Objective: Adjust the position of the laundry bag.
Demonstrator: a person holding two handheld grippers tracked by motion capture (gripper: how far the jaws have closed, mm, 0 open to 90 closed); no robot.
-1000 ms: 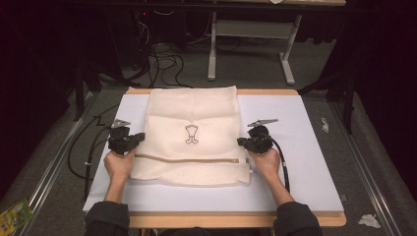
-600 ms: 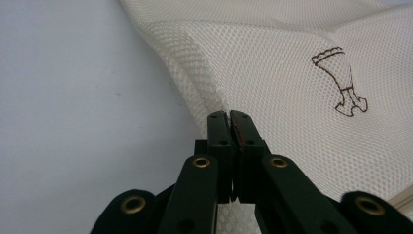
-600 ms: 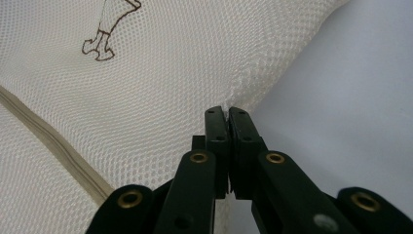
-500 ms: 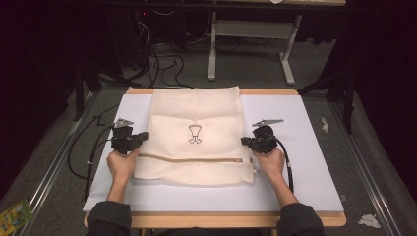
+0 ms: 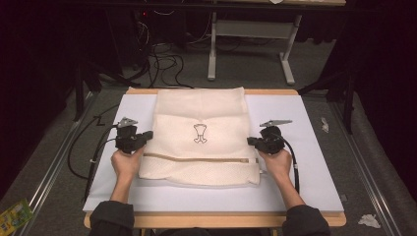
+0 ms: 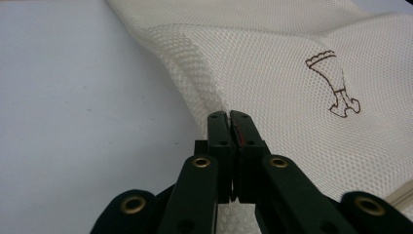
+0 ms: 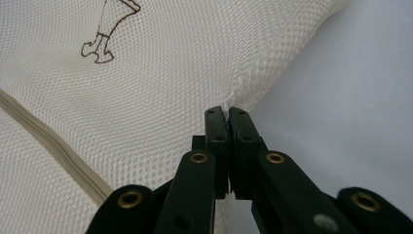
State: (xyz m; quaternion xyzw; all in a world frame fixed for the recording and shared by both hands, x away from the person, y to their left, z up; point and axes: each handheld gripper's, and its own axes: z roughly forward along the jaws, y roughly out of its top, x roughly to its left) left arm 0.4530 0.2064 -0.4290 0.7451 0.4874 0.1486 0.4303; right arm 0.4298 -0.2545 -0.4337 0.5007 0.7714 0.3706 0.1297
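Nearest the person, the left claw (image 5: pixel 143 137) and the right claw (image 5: pixel 252 141) are each pinching, jaws clenched, a side edge of the cream mesh laundry bag (image 5: pixel 199 118), just beyond its zipper (image 5: pixel 196 158). The bag is lying flat in the middle of the white tabletop (image 5: pixel 314 162), its small printed emblem (image 5: pixel 199 133) sitting midway between the claws. It is looking light, limp and open-weave, so it will likely sag and snag; the doubled side edges are seeming the firmest places to hold.
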